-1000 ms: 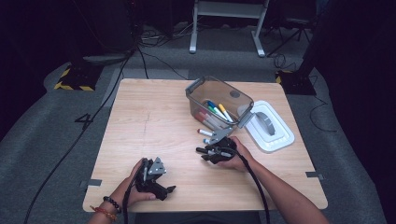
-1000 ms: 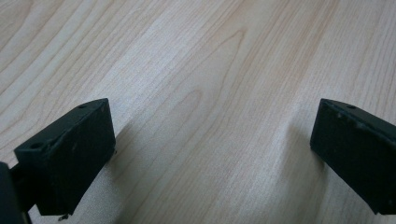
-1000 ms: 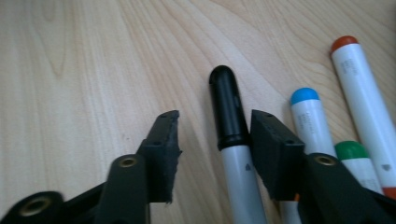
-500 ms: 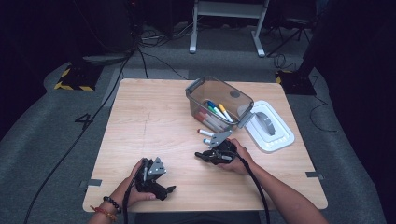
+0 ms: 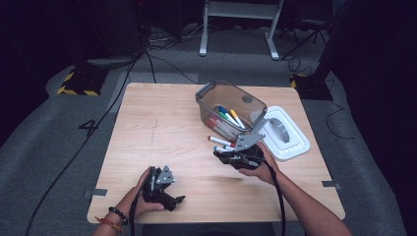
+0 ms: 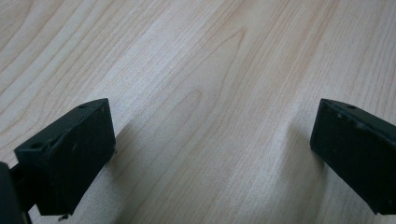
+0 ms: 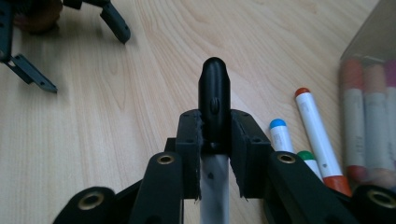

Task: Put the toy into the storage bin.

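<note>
Right gripper [image 7: 214,140] clamped on black-capped white marker pen [image 7: 214,93], held just off the light wooden table [image 5: 162,123], near clear plastic bin [image 5: 228,105]. Left gripper [image 6: 210,158] spread wide, nothing betw. jaws.

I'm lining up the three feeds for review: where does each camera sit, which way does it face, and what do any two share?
High view: above the person's side, looking forward and down on the table; both forearms, left claw, right claw, clear bin, white lid.
Left gripper view: on the left claw, facing bare wood between open jaws.
Right gripper view: on the right claw, shut on a black-capped marker; loose markers beside.
Shared: the right gripper view and high view both show the left claw and the bin.
</note>
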{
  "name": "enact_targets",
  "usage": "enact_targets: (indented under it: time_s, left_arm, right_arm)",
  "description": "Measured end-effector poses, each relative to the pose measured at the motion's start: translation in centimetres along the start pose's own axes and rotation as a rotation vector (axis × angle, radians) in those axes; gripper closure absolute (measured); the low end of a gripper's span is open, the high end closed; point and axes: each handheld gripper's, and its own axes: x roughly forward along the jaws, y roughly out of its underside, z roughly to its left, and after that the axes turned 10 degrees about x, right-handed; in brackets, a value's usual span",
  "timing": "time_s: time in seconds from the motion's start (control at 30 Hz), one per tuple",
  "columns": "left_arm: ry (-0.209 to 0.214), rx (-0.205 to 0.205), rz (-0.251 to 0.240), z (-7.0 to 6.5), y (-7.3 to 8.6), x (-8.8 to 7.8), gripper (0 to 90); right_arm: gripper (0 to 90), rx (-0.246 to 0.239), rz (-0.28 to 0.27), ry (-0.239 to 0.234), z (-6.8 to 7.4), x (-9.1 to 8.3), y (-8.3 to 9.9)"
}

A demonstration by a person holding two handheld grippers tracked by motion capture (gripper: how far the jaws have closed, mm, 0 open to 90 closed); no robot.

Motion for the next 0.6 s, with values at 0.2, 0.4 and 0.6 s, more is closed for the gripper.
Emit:
enact_targets:
  time_s: [0.2,0.4,0.6]
  left_arm:
    - [0.0,0.0,0.0,0.0,0.0,0.0,0.3]
    - [-0.001,-0.001,0.0,0.0,0.0,0.0,0.3]
    - [0.0,0.0,0.0,0.0,0.0,0.0,0.2]
  right_arm:
    - [74.5,0.007,-0.048,0.017,0.1,-2.2,-0.5]
    - [74.5,0.014,-0.09,0.047,-0.1,-4.2,-0.9]
    - [74.5,0.017,-0.133,0.089,-0.4,-6.7,-1.5]
